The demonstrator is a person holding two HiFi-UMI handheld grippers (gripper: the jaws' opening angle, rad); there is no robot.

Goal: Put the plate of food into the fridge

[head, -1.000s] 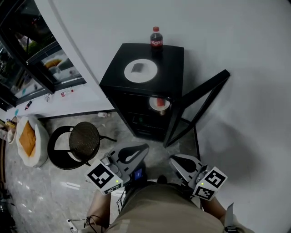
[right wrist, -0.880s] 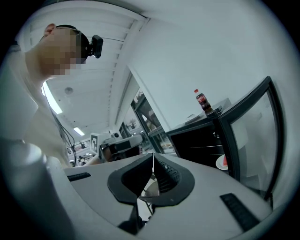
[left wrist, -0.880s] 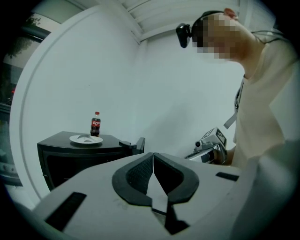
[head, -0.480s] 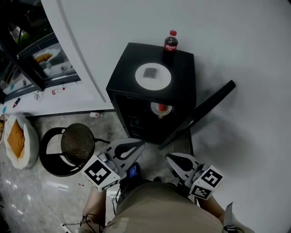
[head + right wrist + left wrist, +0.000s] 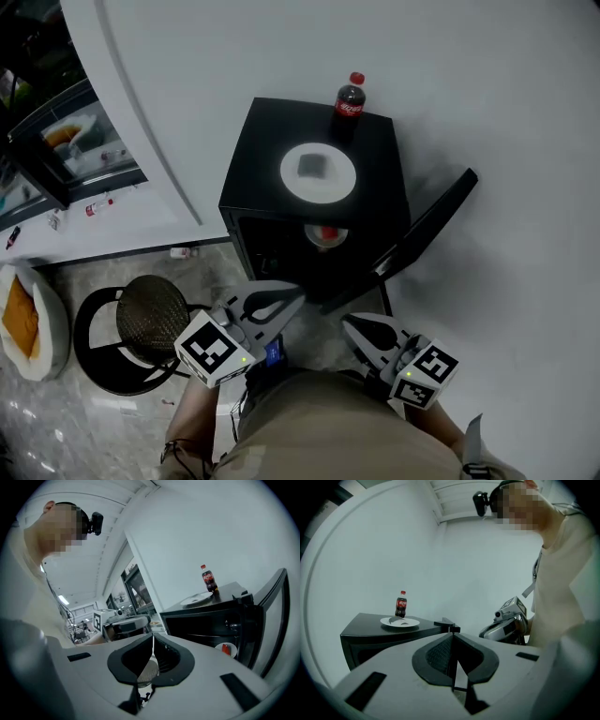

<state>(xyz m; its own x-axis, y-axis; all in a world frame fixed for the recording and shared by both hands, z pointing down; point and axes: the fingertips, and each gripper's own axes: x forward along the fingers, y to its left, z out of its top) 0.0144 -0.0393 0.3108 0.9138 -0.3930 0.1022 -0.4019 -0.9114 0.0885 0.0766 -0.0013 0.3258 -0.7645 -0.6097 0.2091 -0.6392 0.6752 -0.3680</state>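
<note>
A white plate (image 5: 318, 172) with a grey piece of food sits on top of a black mini fridge (image 5: 253, 178). It also shows in the left gripper view, plate (image 5: 399, 622), and the right gripper view, plate (image 5: 197, 600). The fridge door (image 5: 427, 230) stands open to the right. My left gripper (image 5: 296, 293) and right gripper (image 5: 348, 324) are held low in front of the fridge, apart from it. Both are shut and hold nothing. Their jaws meet in a thin line in each gripper's own view, left gripper (image 5: 452, 641), right gripper (image 5: 153, 644).
A cola bottle (image 5: 350, 95) stands at the back of the fridge top, behind the plate. A small dish with something red (image 5: 325, 234) sits on a shelf inside. A round black stool (image 5: 150, 314) stands at left, and a white bag with orange contents (image 5: 23, 319) lies further left.
The fridge and stool sit nearer and more central in the head view than a second ago. Both grippers have come closer to the open fridge and stayed shut.
</note>
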